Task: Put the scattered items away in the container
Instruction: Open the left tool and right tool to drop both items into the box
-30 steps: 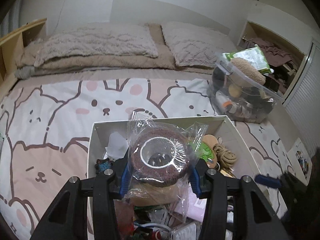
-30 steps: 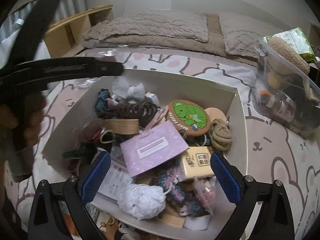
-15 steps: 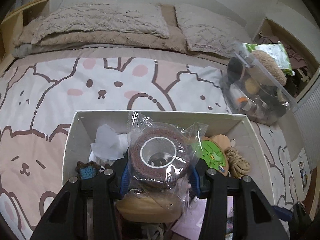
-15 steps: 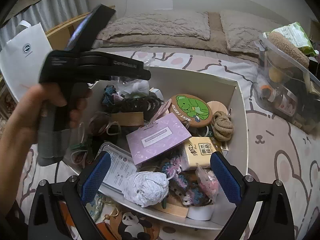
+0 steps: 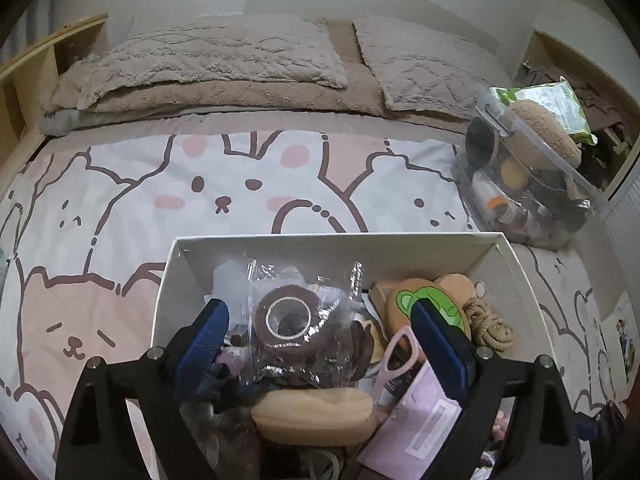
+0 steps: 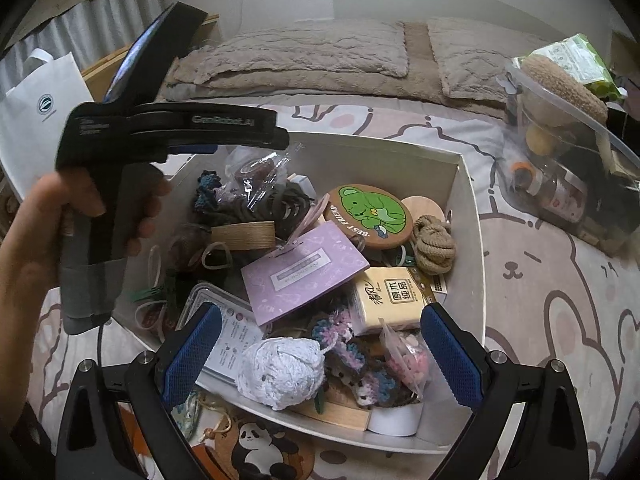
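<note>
I'm opening my left gripper [image 5: 320, 344]; the bagged brown roll [image 5: 288, 320] is lying loose in the crowded white box [image 5: 336, 240]. My right gripper [image 6: 320, 356] is hanging agape, holding nothing.

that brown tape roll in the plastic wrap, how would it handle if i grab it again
The brown tape roll has loose, crinkly wrap, so the fingers may slip. Its round, hollow form looks light, and likely rolls on edge. It lies flat on clutter in the white box, so a nudge could tip it.

The box [image 6: 468, 216] is white. Inside, at its twelve o'clock, lies a brown tape roll [image 5: 289, 320] in clear wrap; at two o'clock, a green bear coaster [image 6: 368, 216]; centre, a lilac card [image 6: 304, 272]. The bedsheet [image 5: 240, 184] shows pink-and-white cartoon animals.
</note>
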Demonstrator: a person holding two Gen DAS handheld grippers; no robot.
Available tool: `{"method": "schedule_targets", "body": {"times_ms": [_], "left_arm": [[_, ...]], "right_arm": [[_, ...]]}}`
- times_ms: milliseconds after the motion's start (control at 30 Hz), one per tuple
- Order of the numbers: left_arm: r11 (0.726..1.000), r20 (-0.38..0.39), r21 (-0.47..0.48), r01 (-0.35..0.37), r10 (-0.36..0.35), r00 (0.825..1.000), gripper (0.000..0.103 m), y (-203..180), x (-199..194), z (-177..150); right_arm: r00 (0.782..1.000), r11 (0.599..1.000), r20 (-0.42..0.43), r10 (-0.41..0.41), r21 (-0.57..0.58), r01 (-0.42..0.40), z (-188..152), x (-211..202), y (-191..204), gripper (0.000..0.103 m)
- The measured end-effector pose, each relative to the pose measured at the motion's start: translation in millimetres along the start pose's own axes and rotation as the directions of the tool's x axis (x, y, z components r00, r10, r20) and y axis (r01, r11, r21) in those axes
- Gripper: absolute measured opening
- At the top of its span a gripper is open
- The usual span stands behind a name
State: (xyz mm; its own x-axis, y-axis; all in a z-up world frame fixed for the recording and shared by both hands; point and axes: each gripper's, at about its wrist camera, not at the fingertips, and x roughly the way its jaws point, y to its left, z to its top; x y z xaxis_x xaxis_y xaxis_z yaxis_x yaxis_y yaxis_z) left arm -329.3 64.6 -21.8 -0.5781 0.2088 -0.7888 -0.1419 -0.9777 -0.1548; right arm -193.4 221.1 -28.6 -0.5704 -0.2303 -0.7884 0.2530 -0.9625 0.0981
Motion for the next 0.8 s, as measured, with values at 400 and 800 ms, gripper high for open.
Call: {"method": "schedule_targets", "body": {"times_ms": [400,800], "left_arm": [[0.998,0.015,0.041,-0.054,0.054,0.998,0.093,4,-24,-15],[0.997,0.052,0.028,-0.065,0.063,0.997,0.093,20,-64,-28]], "right_arm": [[0.997,0.997,0.073,-0.019,0.072,0.014,12,-23,-4,0.100],[0.985,0.992,0.159,-0.069,0.111,0.052,21,-53,-7,0.100]]}}
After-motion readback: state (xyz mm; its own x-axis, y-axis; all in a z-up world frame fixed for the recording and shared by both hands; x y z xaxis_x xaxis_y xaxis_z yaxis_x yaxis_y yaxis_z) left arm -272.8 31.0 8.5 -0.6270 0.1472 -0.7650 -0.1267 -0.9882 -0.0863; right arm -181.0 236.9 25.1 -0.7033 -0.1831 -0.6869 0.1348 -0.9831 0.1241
